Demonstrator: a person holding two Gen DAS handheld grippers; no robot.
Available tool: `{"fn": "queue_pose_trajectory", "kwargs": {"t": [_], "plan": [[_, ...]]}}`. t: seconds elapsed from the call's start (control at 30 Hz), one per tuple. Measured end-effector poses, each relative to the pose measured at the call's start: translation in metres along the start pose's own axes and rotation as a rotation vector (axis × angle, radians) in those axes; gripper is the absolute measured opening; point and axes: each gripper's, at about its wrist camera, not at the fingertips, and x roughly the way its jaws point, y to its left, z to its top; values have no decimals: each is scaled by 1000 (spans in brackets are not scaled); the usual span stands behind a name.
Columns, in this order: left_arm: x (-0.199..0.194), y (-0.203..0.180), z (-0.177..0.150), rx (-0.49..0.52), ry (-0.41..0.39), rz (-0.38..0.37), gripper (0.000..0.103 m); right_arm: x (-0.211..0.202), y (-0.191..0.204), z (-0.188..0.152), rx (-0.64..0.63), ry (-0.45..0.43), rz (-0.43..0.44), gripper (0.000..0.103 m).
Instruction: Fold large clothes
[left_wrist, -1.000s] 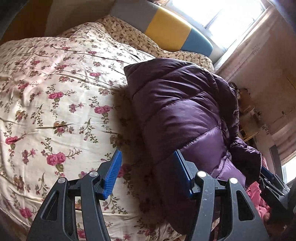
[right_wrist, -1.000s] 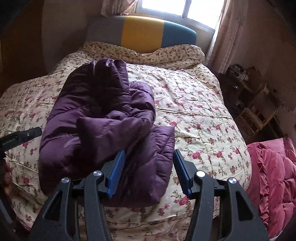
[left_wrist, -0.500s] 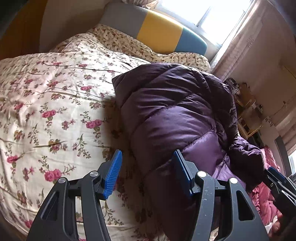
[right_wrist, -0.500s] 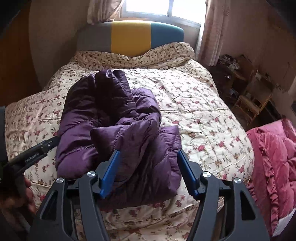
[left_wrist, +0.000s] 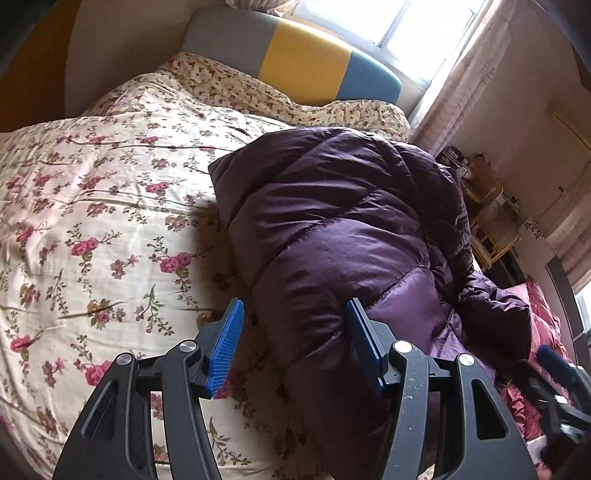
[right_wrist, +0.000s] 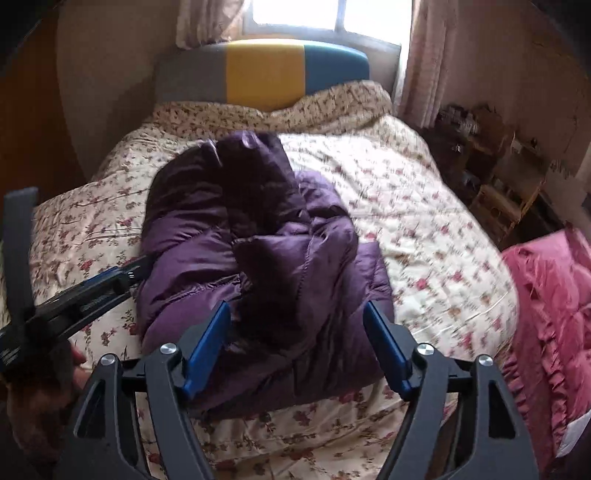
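Blue-padded left gripper (left_wrist: 293, 345) and right gripper (right_wrist: 295, 345) both released, gripping nothing, hovering over purple puffer jacket (right_wrist: 258, 236). Jacket lies bundled mid-bed on floral quilt (right_wrist: 424, 236), long axis 6-to-12 o'clock toward headboard (right_wrist: 266, 70).

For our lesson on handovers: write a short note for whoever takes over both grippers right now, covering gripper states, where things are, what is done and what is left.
Left gripper: open, empty, by the purple puffer jacket's left edge.
Right gripper: open, holds nothing, above the jacket's near end.
Jacket: bundled on the floral bedspread, roughly folded, near end lumpy.
Left: tidy that end, flatten the bundle.
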Motion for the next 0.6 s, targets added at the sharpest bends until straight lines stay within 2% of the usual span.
{"fn": "queue_pose_trajectory", "kwargs": {"t": [0.03, 0.07, 0.13, 0.2, 0.3, 0.6], "plan": [[1, 0, 1, 3, 1, -3, 58, 6, -1, 0, 10, 11, -2, 50], [1, 0, 2, 7, 2, -9, 58, 14, -3, -1, 23, 23, 0, 45], [2, -2, 4, 16, 1, -19, 58, 22, -7, -2, 43, 39, 9, 25], [3, -5, 6, 32, 2, -29, 58, 28, -11, -5, 66, 47, 9, 18], [4, -11, 5, 60, -3, -41, 54, 37, -17, -10, 81, 66, 3, 14], [27, -35, 0, 107, 35, -76, 54, 77, -36, -36, 122, 134, -16, 13]]}}
